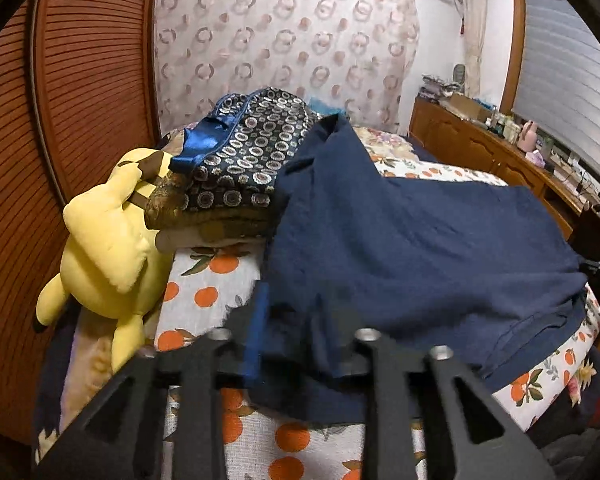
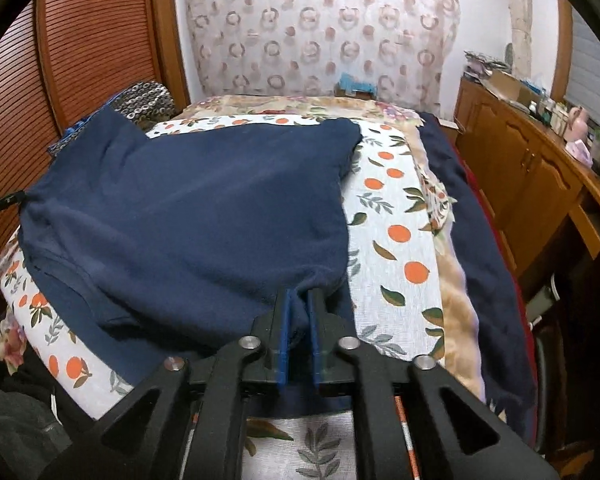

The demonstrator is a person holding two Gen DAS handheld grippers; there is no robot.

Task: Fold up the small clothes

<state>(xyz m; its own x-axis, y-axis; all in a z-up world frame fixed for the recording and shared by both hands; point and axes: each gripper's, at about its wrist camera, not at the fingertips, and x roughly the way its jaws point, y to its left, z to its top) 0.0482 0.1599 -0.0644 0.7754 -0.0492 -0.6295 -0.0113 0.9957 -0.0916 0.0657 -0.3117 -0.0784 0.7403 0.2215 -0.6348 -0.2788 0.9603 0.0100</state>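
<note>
behind the work, a curtain with ring patterns [image 2: 320,28] closed the far wall, and a bed covered with a white sheet printed with oranges and leaves [image 2: 396,216] served as the folding surface. on it lay the dark navy soft knitted garment [image 2: 188,208], spread mostly flat, one corner reaching up toward a folded pile of dark cloth with round white motifs [image 1: 240,160] beside a yellow plush toy [image 1: 108,240]. the right gripper [image 2: 299,312] was pinched closed on a bunched piece of the near right edge of the garment, the cloth gathered between its blue pads [image 2: 284,332]. the left gripper [image 1: 296,320] was at the near left edge, its fingers set wide apart with cloth lying over and between them; because of blur i could not tell if it really held the fabric. to do this step well, i judged that both near corners should be lifted together at the same height and carried toward the far edge, keeping the cloth lightly stretched between the two tools so no wrinkle is folded in. the left one probably needed a firm pinch first.
</note>
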